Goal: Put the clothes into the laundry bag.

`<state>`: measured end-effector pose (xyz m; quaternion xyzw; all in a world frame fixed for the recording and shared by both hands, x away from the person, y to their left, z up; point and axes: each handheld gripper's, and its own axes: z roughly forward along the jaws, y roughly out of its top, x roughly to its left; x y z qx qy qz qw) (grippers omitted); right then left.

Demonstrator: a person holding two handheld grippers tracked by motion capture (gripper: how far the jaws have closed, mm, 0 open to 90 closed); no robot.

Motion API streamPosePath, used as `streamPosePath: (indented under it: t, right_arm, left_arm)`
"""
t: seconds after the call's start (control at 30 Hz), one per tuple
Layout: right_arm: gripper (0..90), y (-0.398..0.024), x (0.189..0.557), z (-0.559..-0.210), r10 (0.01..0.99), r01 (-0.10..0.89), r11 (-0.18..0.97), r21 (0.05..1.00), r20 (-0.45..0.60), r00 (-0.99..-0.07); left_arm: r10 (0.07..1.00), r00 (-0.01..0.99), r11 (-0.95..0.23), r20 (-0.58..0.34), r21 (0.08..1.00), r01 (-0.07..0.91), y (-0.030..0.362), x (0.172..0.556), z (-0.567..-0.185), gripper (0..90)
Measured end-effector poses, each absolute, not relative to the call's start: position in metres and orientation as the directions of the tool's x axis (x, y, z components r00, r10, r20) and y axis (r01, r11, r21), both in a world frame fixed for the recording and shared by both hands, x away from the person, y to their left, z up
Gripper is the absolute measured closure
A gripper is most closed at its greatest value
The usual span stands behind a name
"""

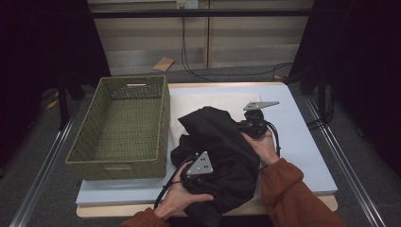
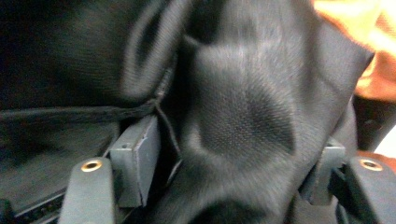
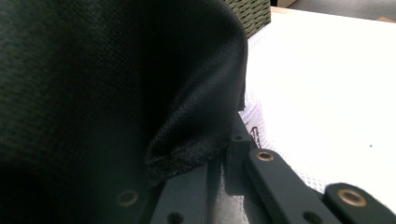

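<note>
1. At the far left of the counter [image 1: 302,156] sits an empty olive-green woven rectangular basket [image 1: 124,127], its long axis running near to far. Its right wall stands just beside the garment.

2. The left claw [image 2: 229,172], held in the person's left hand [image 1: 182,196] at the near edge, is buried in the near-left part of the crumpled black mesh-fabric garment [image 1: 217,146]. In the left gripper view its jaws stand spread, with a fat fold of the cloth bulging between them. The pads do not visibly press on it, so I judge this a loose straddle and not a pinch.

3. The garment lies bunched in the middle of the counter, on a white sheet [image 1: 213,101], right of the basket. The heap runs roughly from the near left, at the left claw, to the far right, at the right claw.

4. The right claw [image 3: 219,158], in the right hand [image 1: 265,146], sits at the garment's right edge. In the right gripper view its jaws are pressed together on a hemmed edge of the black cloth, pinching it.

5. The relation that matters: the basket lies to the left of both claws, and the left hand is the nearer one. With only the right claw gripping, the left would probably need to clamp its fold before the bundle can go leftward into the basket.
</note>
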<state>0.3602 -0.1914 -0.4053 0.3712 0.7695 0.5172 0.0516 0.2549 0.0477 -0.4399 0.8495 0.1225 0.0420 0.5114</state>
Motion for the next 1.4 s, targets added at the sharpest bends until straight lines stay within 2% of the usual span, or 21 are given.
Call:
streamPosePath:
  t: [0.13, 0.63, 0.67, 0.87, 1.17, 1.33, 1.4]
  right_arm:
    - [88.2, -0.192, 0.36, -0.405, 0.63, 0.522, 0.18, 0.834, 0.31, -0.712]
    - [88.4, -0.194, 0.361, -0.405, 0.63, 0.522, 0.178, 0.834, 0.311, -0.711]
    - [88.4, -0.194, 0.361, -0.406, 0.63, 0.521, 0.18, 0.834, 0.309, -0.713]
    - [88.3, -0.193, 0.361, -0.405, 0.622, 0.518, 0.181, 0.836, 0.311, -0.719]
    - [88.3, -0.192, 0.36, -0.405, 0.609, 0.512, 0.196, 0.836, 0.305, -0.732]
    - [88.4, -0.187, 0.358, -0.405, 0.601, 0.503, 0.223, 0.835, 0.288, -0.746]
    - [88.4, -0.186, 0.357, -0.404, 0.597, 0.502, 0.233, 0.833, 0.285, -0.75]
  left_arm:
    - [0.268, 0.961, -0.414, -0.074, 0.892, 0.184, 0.061, 0.255, -0.429, 29.5]
    - [0.337, 0.941, -0.373, -0.035, 0.913, 0.168, 0.094, 0.253, -0.403, 26.9]
    - [0.363, 0.931, -0.367, -0.033, 0.914, 0.175, 0.097, 0.254, -0.402, 26.8]
    - [0.413, 0.91, -0.337, -0.036, 0.922, 0.189, 0.091, 0.271, -0.4, 23.4]
    - [0.465, 0.885, -0.35, -0.021, 0.914, 0.206, 0.074, 0.294, -0.409, 12.3]
    - [0.477, 0.879, -0.378, -0.01, 0.901, 0.215, 0.056, 0.304, -0.42, 16.5]
    - [0.477, 0.879, -0.382, -0.01, 0.898, 0.218, 0.054, 0.305, -0.421, 28.6]
